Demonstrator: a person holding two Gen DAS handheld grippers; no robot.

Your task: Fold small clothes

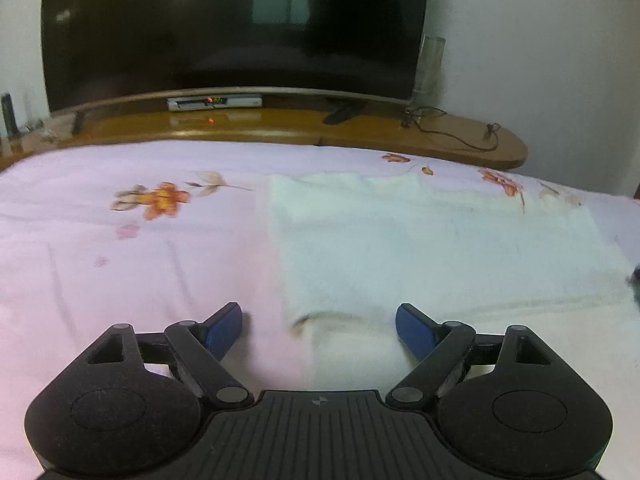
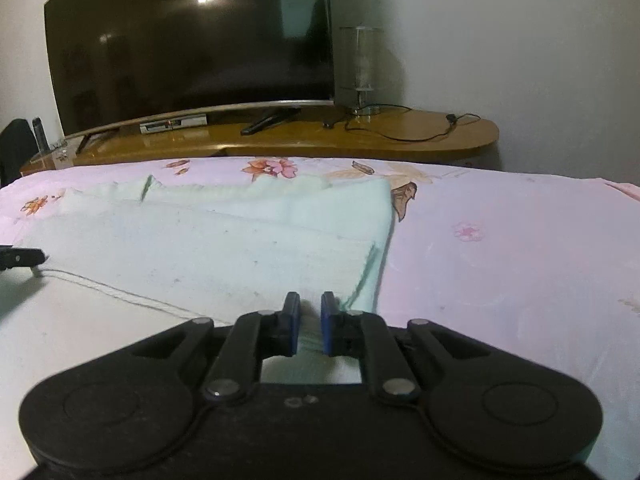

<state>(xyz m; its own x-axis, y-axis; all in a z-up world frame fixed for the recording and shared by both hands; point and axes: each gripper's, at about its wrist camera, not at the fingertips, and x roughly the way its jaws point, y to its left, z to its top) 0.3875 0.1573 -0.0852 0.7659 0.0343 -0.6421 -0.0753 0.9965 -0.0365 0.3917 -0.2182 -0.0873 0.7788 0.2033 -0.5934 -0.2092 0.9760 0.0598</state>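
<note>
A pale mint-white cloth (image 1: 436, 248) lies flat on the pink floral bedsheet (image 1: 120, 264). My left gripper (image 1: 319, 326) is open, its blue pads wide apart, astride the cloth's near left corner, which has a small raised fold. In the right wrist view the same cloth (image 2: 224, 248) spreads to the left and ahead. My right gripper (image 2: 310, 316) is shut on the cloth's near right edge, a pinch of fabric between its blue pads. The left gripper's tip (image 2: 20, 258) shows at the far left edge.
Beyond the bed stands a wooden TV bench (image 2: 360, 140) with a large dark curved TV (image 1: 232, 28), a set-top box (image 1: 214, 102), a remote (image 2: 266, 122), a glass cylinder lamp (image 2: 362, 68) and a black cable (image 2: 412, 132). White wall behind.
</note>
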